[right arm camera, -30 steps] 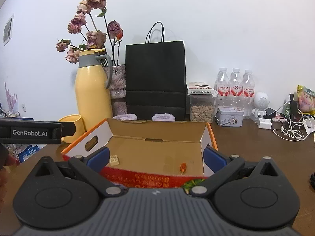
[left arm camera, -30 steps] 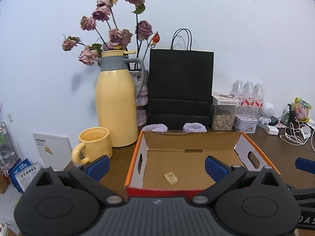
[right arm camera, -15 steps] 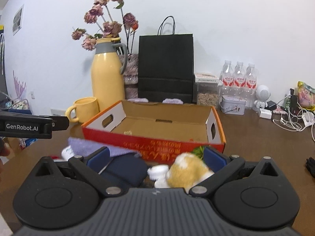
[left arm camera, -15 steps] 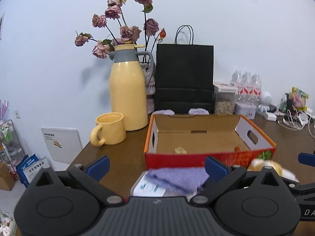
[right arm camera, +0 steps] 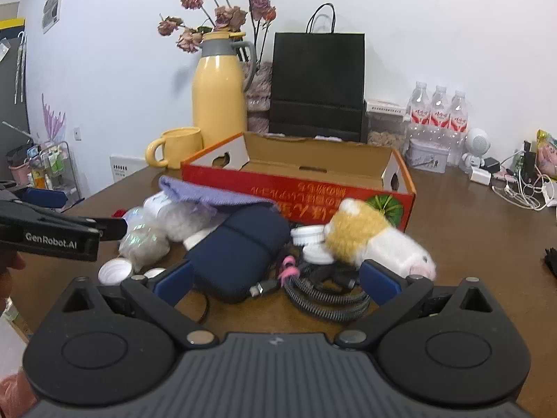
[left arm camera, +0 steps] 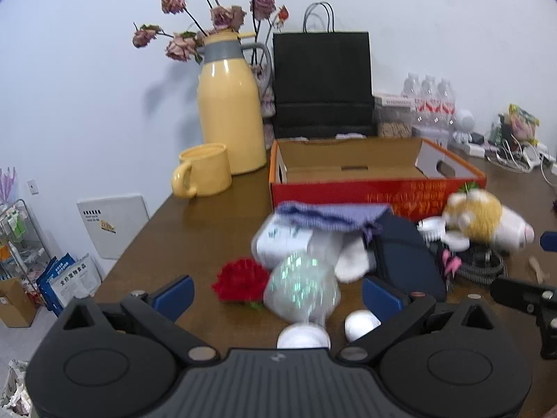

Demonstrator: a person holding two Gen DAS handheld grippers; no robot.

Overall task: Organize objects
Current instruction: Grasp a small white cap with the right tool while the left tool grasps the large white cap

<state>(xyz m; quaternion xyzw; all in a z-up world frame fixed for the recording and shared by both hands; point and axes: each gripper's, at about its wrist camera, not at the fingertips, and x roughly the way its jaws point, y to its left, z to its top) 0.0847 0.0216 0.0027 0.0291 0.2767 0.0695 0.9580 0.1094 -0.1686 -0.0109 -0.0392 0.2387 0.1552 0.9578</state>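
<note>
An open orange-and-red cardboard box (left arm camera: 376, 188) (right arm camera: 296, 188) stands on the brown table. In front of it lies a loose pile: a purple cloth (left arm camera: 330, 214) (right arm camera: 205, 193), a navy pouch (left arm camera: 407, 257) (right arm camera: 240, 247), a yellow-and-white plush toy (left arm camera: 484, 219) (right arm camera: 369, 240), a shiny plastic bag (left arm camera: 301, 287) (right arm camera: 146, 240), a red fabric flower (left arm camera: 240, 284), white lids (right arm camera: 310, 235) and a black braided cable (right arm camera: 327, 292). My left gripper (left arm camera: 277, 294) is open just short of the shiny bag. My right gripper (right arm camera: 276, 280) is open, with the pouch and cable between its fingers, untouched.
A yellow thermos jug (left arm camera: 229, 118) with dried roses behind it, a yellow mug (left arm camera: 205, 169) and a black paper bag (left arm camera: 322, 80) stand behind the box. Water bottles (right arm camera: 438, 115), a tin (right arm camera: 426, 155) and tangled chargers (right arm camera: 522, 188) fill the right. The table's left edge drops to the floor.
Both grippers have drawn back from over the box toward the near table edge. The pile in front of the box has come into view. Both stay open and hold nothing.
</note>
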